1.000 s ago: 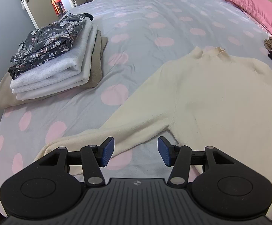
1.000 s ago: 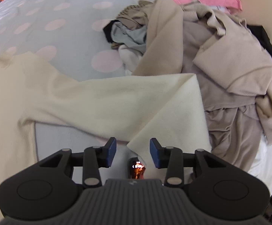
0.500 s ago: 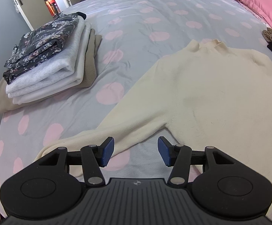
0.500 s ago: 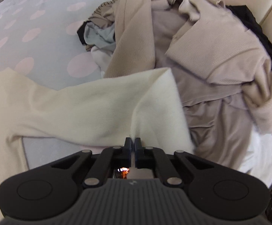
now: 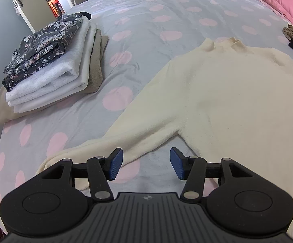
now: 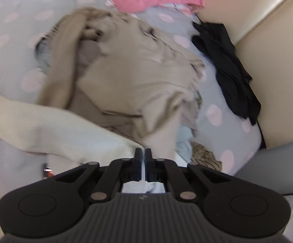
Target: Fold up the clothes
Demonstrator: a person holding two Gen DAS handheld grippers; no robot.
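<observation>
right gripper (image 6: 143, 154): jaws pressed together on a thin edge of the cream knit sweater (image 5: 237, 101) — the cuff end of its right sleeve (image 6: 69, 133), by the look of it; that view is blurred, so the depth of the bite cannot be confirmed. left gripper (image 5: 146, 163): jaws wide, holding nothing, poised just above the left sleeve (image 5: 126, 139), which runs out diagonally on the grey bedspread with pink dots (image 5: 146, 20).

the sweater lies spread flat, collar pointing away, body smooth. just beyond the held sleeve sits a loose heap of beige and tan garments (image 6: 130, 70). well apart on the left side of the bed stands a stack of folded clothes (image 5: 51, 64), a dark floral piece on top.

handling, as judged: soft, light, limp knit — no stiffness, it will sag and drag from any single grip, and may stretch. best held at cuffs, shoulder seams or hem corners, pinching through both layers.
</observation>
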